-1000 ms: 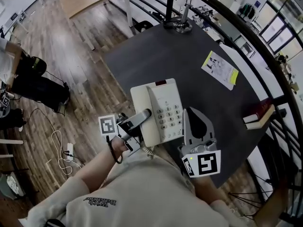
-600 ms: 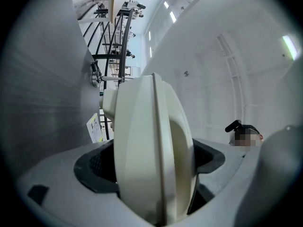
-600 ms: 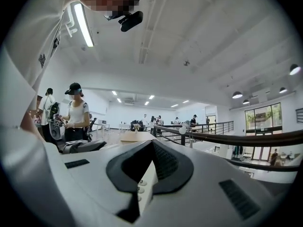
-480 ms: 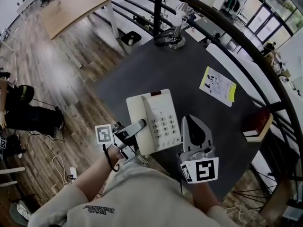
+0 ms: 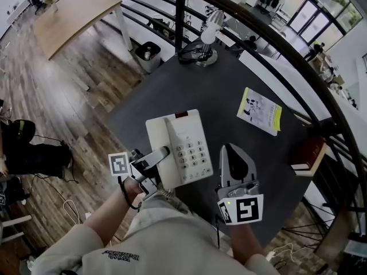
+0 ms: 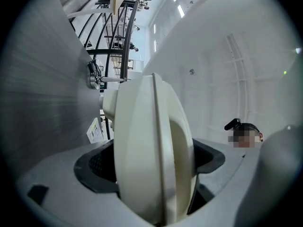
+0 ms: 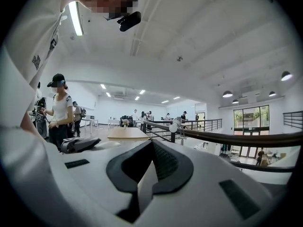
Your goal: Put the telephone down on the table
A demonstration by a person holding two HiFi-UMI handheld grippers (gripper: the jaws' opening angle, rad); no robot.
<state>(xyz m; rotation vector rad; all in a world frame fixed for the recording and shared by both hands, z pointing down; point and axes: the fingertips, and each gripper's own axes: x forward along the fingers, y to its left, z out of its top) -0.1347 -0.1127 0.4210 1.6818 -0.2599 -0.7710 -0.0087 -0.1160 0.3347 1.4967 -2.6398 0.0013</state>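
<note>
A cream push-button telephone [image 5: 179,148], its handset on the cradle, hangs over the near edge of the dark table [image 5: 229,79]; whether it touches the top cannot be told. My left gripper [image 5: 162,152] is shut on the telephone's left edge. In the left gripper view the telephone's body [image 6: 151,141] fills the gap between the jaws of the left gripper [image 6: 154,167]. My right gripper [image 5: 230,149] stays just right of the telephone, shut and empty. The right gripper view shows its pads [image 7: 168,162] pressed together with nothing between them.
On the table stand a desk lamp [image 5: 207,30] at the far edge, a yellow-and-white leaflet [image 5: 259,110] and stacked books [image 5: 307,153] at the right. A black railing [image 5: 275,44] curves behind the table. The coiled cord [image 5: 166,193] hangs near the person's body. Wooden floor lies at the left.
The head view has swung, so the table sits lower and more central in it. The left gripper keeps its hold on the telephone; the right gripper stays beside it.
</note>
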